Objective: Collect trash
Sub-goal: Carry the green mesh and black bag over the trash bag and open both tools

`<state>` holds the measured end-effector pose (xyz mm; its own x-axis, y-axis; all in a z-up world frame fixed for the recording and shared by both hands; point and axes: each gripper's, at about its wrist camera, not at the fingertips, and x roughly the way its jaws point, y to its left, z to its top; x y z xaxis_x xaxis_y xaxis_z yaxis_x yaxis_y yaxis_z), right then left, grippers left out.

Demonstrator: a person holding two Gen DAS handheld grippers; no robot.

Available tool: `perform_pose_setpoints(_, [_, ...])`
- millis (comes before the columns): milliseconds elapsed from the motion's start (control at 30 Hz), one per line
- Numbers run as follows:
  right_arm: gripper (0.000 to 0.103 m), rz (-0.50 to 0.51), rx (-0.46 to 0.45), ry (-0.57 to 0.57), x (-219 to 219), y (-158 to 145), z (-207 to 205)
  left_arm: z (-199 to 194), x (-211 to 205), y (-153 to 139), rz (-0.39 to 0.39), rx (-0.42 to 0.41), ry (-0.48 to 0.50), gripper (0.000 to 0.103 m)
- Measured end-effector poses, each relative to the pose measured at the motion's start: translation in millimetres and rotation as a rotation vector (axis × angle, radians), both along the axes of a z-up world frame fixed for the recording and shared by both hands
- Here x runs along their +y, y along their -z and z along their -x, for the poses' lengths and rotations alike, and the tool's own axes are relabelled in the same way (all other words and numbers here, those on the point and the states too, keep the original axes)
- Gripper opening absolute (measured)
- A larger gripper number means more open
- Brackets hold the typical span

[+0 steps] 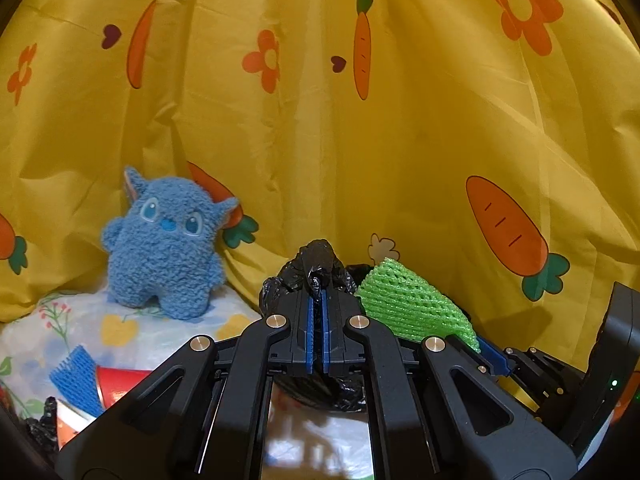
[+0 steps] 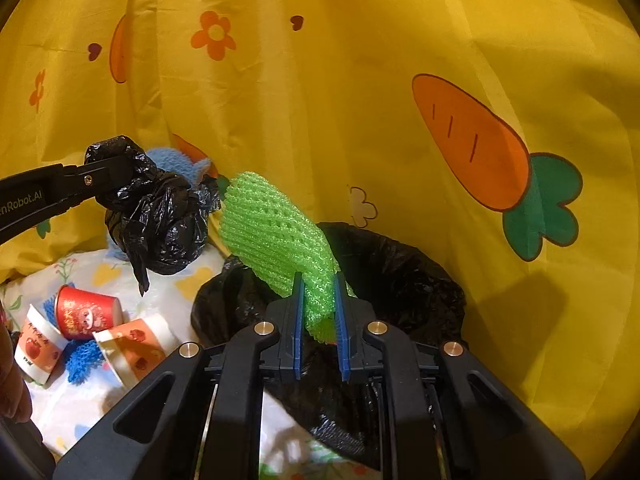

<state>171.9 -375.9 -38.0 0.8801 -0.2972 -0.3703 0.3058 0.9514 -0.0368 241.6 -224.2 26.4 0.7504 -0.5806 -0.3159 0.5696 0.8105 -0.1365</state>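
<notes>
1. Left gripper [image 1: 318, 292]: jaws clamped tight on a crumpled black plastic bag [image 2: 160, 216], which hangs clear above the floral sheet [image 2: 80, 408].
2. Right gripper [image 2: 318, 292]: blue pads [image 2: 297, 320] pinch a green foam net [image 2: 276, 236]; the net stands up from the jaws, tilted left, over the rim of the black-lined bin [image 2: 420, 272].
3. Bag and net are just beside each other, not visibly touching.
4. Paper cups [image 2: 86, 312] and a blue foam net [image 2: 82, 360] lie together near the sheet's left edge.
5. Blue plush toy [image 1: 168, 248] stands upright at the sheet's far edge, against the yellow carrot-print cloth [image 1: 400, 140].
</notes>
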Motion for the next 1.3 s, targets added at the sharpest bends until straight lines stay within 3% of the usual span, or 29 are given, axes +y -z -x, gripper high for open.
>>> perform_pose_setpoints(333, [0.015,0.01,0.041,0.082,-31.9,15.9,-30.2,-41.5,-57.7,29.4,-0.016,0.056,0.088,0.002])
perform_pose_setpoints(700, [0.02,0.026,0.096,0.09,-44.6,32.5,-48.2,-65.1,-85.1,57.4,-0.058,0.121,0.143,0.003])
perform_pose_setpoints(867, [0.034,0.024,0.105,0.09,-49.5,36.5,-50.7,-68.3,-94.5,65.6,-0.087,0.138,0.179,0.003])
perform_pose_setpoints(933, [0.036,0.024,0.11,0.092,-50.4,37.7,-50.6,-69.4,-96.6,67.8,-0.099,0.15,0.183,0.009])
perform_pose_setpoints(1000, [0.038,0.026,0.112,0.094,-51.1,38.7,-49.4,-71.3,-95.8,69.8,-0.104,0.158,0.173,0.026])
perform_pose_setpoints(1067, [0.043,0.024,0.114,0.095,-51.6,39.3,-47.2,-71.4,-89.7,69.3,-0.087,0.154,0.154,0.057])
perform_pose_setpoints(1100, [0.046,0.023,0.113,0.096,-51.6,39.2,-46.4,-70.9,-85.9,68.7,-0.079,0.145,0.139,0.066])
perform_pose_setpoints(1300, [0.055,0.022,0.113,0.096,-49.1,38.8,-36.7,-70.0,-59.5,62.2,-0.061,0.155,0.045,0.079])
